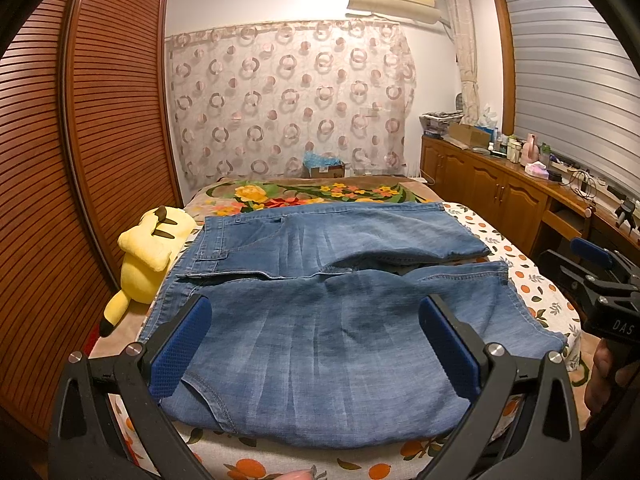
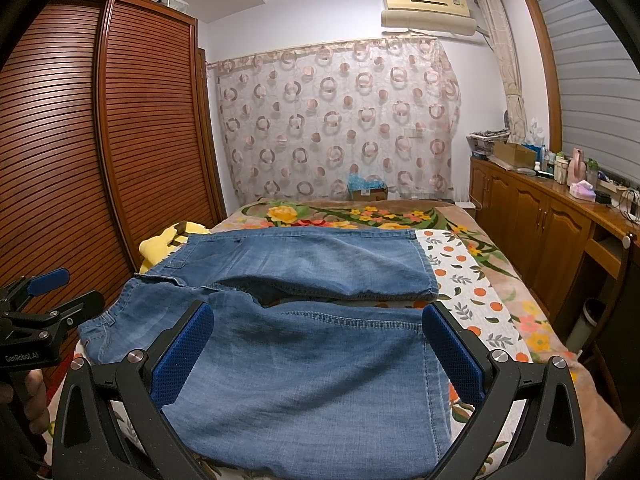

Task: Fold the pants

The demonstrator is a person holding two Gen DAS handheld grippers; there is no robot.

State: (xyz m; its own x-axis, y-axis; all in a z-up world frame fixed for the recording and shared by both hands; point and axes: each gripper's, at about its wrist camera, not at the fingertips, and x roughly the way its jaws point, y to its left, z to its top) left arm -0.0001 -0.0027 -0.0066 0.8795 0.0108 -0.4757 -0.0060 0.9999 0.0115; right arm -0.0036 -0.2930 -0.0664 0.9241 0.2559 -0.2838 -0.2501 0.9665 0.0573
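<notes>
Fingers of both the left gripper (image 1: 316, 344) and right gripper (image 2: 318, 350) spread wide, gripping nothing, hovering over the near leg of the pants (image 1: 328, 320) laid flat across the bed (image 1: 532, 280), waistband toward 9 o'clock, presumably lining up a first fold.

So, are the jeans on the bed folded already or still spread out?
Spread out. The jeans lie flat on the bed, both legs side by side with a gap between them, no fold across them.
</notes>
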